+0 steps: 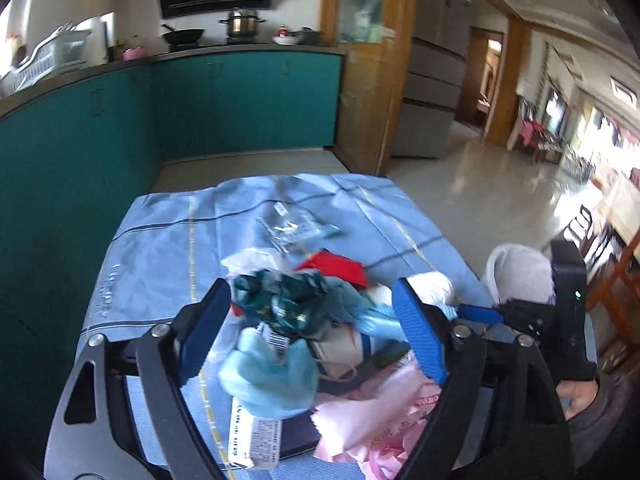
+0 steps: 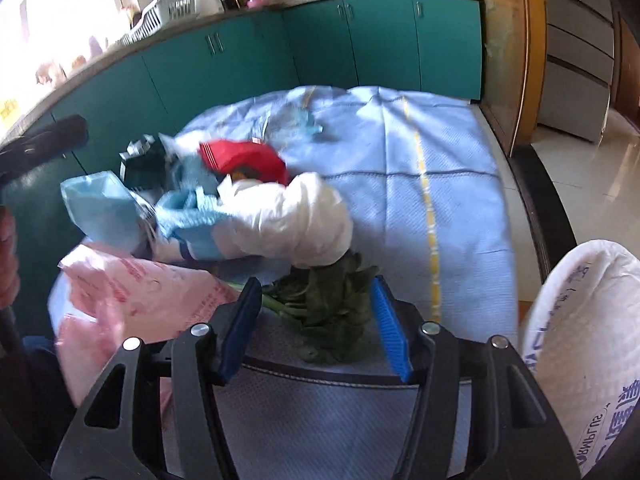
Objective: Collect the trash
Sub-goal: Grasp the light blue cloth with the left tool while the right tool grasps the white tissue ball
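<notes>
- Trash pile [image 1: 288, 320] lies on the blue tablecloth [image 1: 168, 236]; in the left wrist view the left gripper [image 1: 316, 328] stands spread, unclenched, around a dark green wrapper [image 1: 280, 300] and a light blue bag [image 1: 272, 376], its pads not pressing either.
- To its right the right gripper [image 1: 480, 314] reaches in beside a white sack [image 1: 520, 268].
- Right wrist view alone shows wilted greens [image 2: 324, 312] between the right gripper's parted jaws, not visibly squeezed; what the sack holds is hidden.

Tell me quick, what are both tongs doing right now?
Left tongs: open, around the dark green wrapper in the trash pile, not gripping.
Right tongs: open, around the leafy greens, not squeezing them.
</notes>
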The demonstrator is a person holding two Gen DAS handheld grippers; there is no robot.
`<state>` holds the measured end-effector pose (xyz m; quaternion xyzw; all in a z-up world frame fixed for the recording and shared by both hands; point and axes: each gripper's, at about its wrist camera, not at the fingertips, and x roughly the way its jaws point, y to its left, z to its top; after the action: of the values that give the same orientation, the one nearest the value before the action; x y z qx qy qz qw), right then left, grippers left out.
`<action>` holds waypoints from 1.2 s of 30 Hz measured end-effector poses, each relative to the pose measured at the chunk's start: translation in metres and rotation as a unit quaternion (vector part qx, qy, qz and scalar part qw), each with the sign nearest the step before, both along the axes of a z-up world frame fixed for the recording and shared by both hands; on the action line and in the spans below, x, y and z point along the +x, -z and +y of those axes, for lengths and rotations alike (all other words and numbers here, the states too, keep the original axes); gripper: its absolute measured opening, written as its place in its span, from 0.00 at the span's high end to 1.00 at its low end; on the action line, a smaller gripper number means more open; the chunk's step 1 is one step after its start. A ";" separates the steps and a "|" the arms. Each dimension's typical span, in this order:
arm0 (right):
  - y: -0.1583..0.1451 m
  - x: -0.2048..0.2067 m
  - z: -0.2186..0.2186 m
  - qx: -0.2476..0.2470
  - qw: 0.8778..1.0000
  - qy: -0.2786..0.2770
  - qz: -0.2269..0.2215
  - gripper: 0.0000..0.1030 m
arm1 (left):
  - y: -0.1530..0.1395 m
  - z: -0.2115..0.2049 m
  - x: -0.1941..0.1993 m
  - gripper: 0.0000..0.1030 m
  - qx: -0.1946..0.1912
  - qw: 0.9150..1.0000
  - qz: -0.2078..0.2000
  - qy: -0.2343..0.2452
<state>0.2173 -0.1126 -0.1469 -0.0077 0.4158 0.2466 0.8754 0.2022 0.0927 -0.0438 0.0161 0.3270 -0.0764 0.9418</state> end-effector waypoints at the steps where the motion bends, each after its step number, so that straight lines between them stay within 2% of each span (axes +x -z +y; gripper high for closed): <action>1: 0.001 0.000 0.004 -0.003 1.000 0.000 -0.002 0.44 | 0.004 -0.008 0.000 0.19 0.022 1.000 0.001 0.001; 2: 0.001 0.001 0.005 -0.006 1.000 0.001 -0.005 0.43 | 0.008 -0.017 0.000 0.19 0.053 0.999 0.001 0.004; 4: -0.004 0.001 0.009 -0.006 1.000 0.006 -0.020 0.35 | 0.013 -0.027 -0.002 0.19 0.091 0.996 -0.004 0.011; 5: -0.006 0.003 0.010 -0.003 1.000 0.009 -0.027 0.26 | 0.015 -0.028 -0.003 0.19 0.100 0.995 -0.005 0.013; 6: -0.007 0.006 0.008 -0.001 0.999 0.012 -0.033 0.18 | 0.016 -0.027 -0.002 0.18 0.102 0.995 -0.004 0.013; 9: -0.013 0.013 0.010 0.006 0.999 0.017 -0.048 0.16 | 0.017 -0.014 0.002 0.16 0.091 0.996 0.001 -0.001; 10: -0.013 0.017 0.013 0.010 0.999 0.014 -0.046 0.17 | 0.018 -0.004 0.005 0.15 0.082 0.997 0.005 -0.012; 13: -0.012 0.023 0.012 0.034 0.999 0.005 -0.025 0.51 | 0.017 0.022 0.004 0.12 0.044 0.998 0.020 -0.044; 14: -0.011 0.024 0.011 0.040 0.999 0.005 -0.018 0.56 | 0.017 0.035 0.006 0.12 0.025 0.998 0.027 -0.057; 18: -0.016 0.019 -0.005 0.069 0.997 0.013 -0.014 0.57 | 0.026 0.073 0.006 0.09 -0.037 0.993 0.056 -0.093; 22: -0.023 0.012 -0.022 0.081 0.996 0.026 -0.023 0.57 | 0.041 0.076 0.006 0.08 -0.084 0.990 0.093 -0.061; 24: -0.026 0.009 -0.027 0.079 0.996 0.030 -0.029 0.57 | 0.043 0.064 0.006 0.07 -0.075 0.992 0.098 -0.036; 26: -0.028 0.007 -0.029 0.073 0.996 0.034 -0.035 0.57 | 0.043 0.044 0.003 0.07 -0.030 0.996 0.087 -0.015; 28: -0.028 0.005 -0.030 0.071 0.996 0.035 -0.036 0.57 | 0.040 0.033 -0.002 0.07 -0.006 0.997 0.071 -0.005; 31: -0.027 0.004 -0.031 0.066 0.997 0.034 -0.037 0.57 | 0.041 0.026 -0.005 0.07 -0.015 0.998 0.066 0.016; 33: -0.026 0.002 -0.031 0.062 0.997 0.033 -0.037 0.57 | 0.047 0.019 -0.004 0.07 -0.001 0.997 0.073 0.021; 35: -0.025 0.002 -0.031 0.059 0.997 0.034 -0.037 0.57 | 0.052 0.014 -0.002 0.17 0.026 0.997 0.071 0.013; 36: -0.025 0.002 -0.030 0.059 0.997 0.034 -0.038 0.57 | 0.052 0.013 -0.001 0.35 0.029 0.997 0.071 0.012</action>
<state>0.2190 -0.1430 -0.1215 0.0485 0.3674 0.2401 0.8972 0.2013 0.1062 -0.0963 0.0419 0.3947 -0.0787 0.9145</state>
